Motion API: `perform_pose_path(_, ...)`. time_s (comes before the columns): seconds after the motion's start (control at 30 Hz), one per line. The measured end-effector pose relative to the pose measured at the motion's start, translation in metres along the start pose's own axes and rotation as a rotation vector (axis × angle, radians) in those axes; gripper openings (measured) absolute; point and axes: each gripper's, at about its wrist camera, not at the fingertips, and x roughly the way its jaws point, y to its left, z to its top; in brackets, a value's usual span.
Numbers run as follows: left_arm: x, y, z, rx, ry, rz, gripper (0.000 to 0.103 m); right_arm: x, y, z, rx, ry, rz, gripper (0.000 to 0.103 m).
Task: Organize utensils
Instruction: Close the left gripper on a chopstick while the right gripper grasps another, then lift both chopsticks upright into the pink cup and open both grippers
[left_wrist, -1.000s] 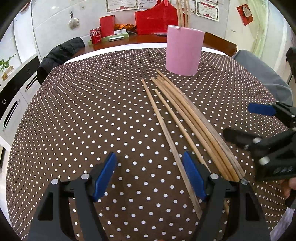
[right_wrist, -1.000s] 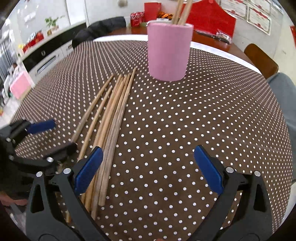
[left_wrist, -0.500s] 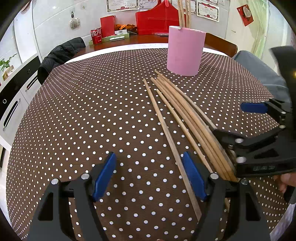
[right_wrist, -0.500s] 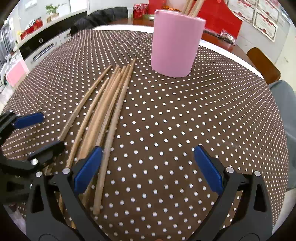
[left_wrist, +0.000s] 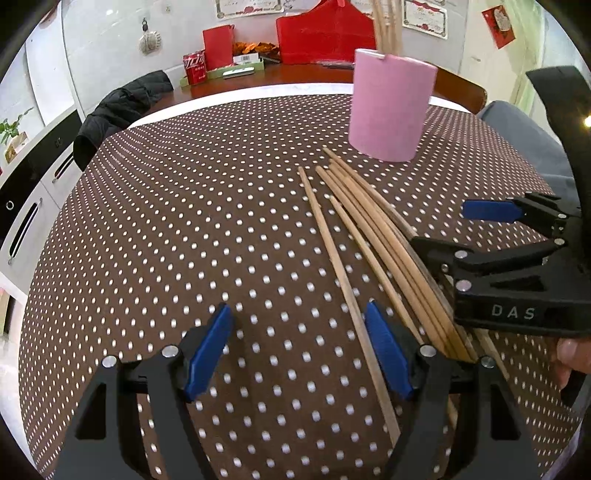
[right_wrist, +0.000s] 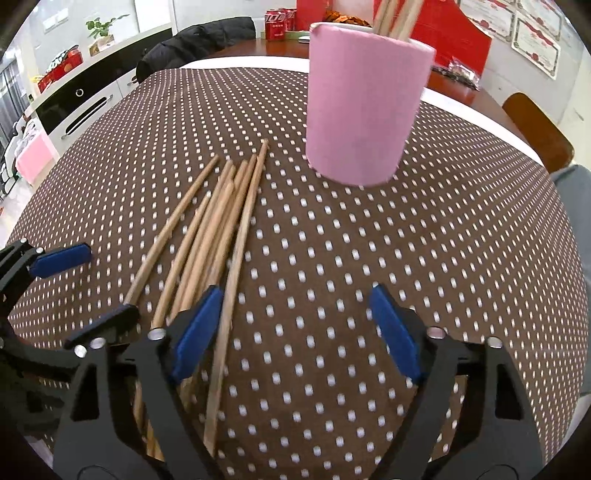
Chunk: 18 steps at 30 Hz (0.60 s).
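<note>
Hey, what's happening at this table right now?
A person with a hand-held gripper in each hand is tidying chopsticks. A loose bunch of chopsticks lies on the dotted tablecloth in front of a pink cup that already holds a few. The right hand-held gripper is open, low over the bunch's near ends, one finger among them. The left hand-held gripper is also open beside the bunch, one chopstick passing between its fingers. Nothing is gripped yet.

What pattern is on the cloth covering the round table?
The brown tablecloth is covered in small white polka dots, shown best in the left wrist view.
</note>
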Motion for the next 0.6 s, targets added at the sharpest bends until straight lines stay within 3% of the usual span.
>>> perform_pose_path(0.1,0.006,0.003,0.01,-0.001,0.013,-0.003,0.074,0.006,0.005,0.012,-0.01,0.002,0.005,0.058)
perform_pose_path(0.17,0.008,0.002,0.012,0.008,0.018,-0.009,0.071,0.008,0.009,0.017,-0.021,0.001,0.011,0.041)
perform_pose_path(0.2,0.008,0.001,0.014,0.02,0.017,-0.023,0.066,0.008,0.011,0.019,-0.03,0.001,0.017,0.034)
perform_pose_path(0.27,0.007,-0.002,0.019,0.047,0.018,-0.039,0.039,0.008,0.013,0.02,-0.042,0.002,0.024,0.016)
perform_pose_path(0.3,0.006,-0.004,0.02,0.06,0.02,-0.045,0.033,0.007,0.015,0.02,-0.045,0.003,0.028,0.011)
perform_pose_path(0.33,0.005,-0.006,0.02,0.071,0.021,-0.048,0.017,0.006,0.015,0.019,-0.043,0.004,0.03,0.008)
perform_pose_path(0.37,0.005,-0.007,0.02,0.077,0.022,-0.05,0.009,0.005,0.012,0.018,-0.036,0.004,0.041,0.006)
perform_pose_path(0.6,-0.003,-0.001,0.01,0.038,0.001,-0.049,0.005,-0.014,-0.015,-0.009,0.047,-0.053,0.102,0.006)
